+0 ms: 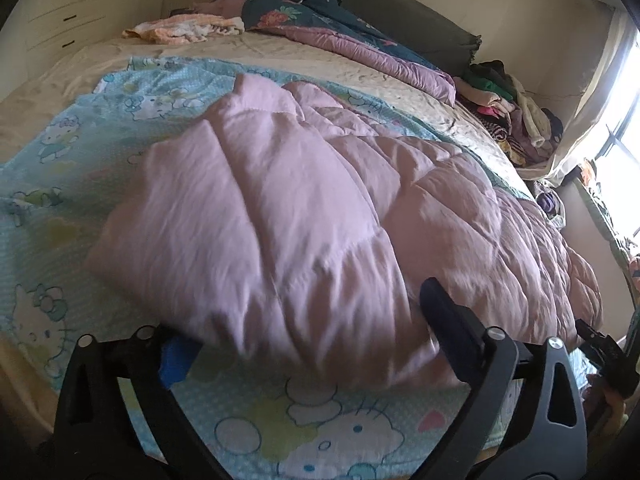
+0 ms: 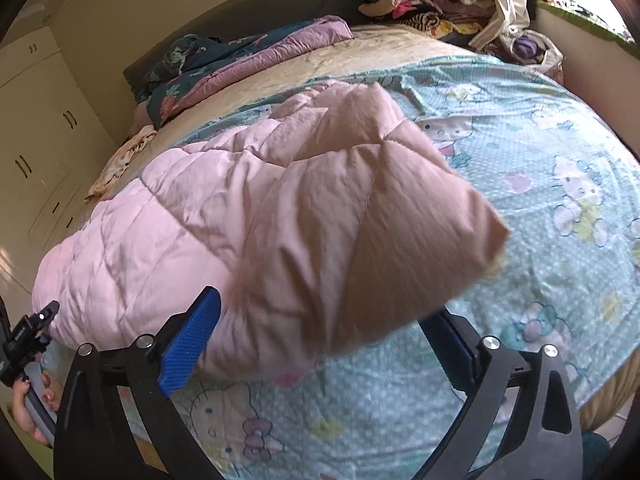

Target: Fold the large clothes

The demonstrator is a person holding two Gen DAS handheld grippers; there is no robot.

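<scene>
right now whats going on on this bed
A person is folding a pink quilted coat on a bed covered by a cartoon-print sheet, working with a handheld gripper in each hand. Both the left gripper and the right gripper stand wide open at the near edge of the coat, with padded fabric bulging between their fingers but not pinched. The coat lies bunched in a loose fold. A floral quilt and a pile of clothes sit further back.

The pink quilt (image 2: 280, 216) is motion-blurred at its near corner in the right wrist view; it covers most of the left gripper's (image 1: 304, 344) left finger (image 1: 178, 362); clothes pile (image 1: 516, 116), upper right, too jumbled to sort.
</scene>
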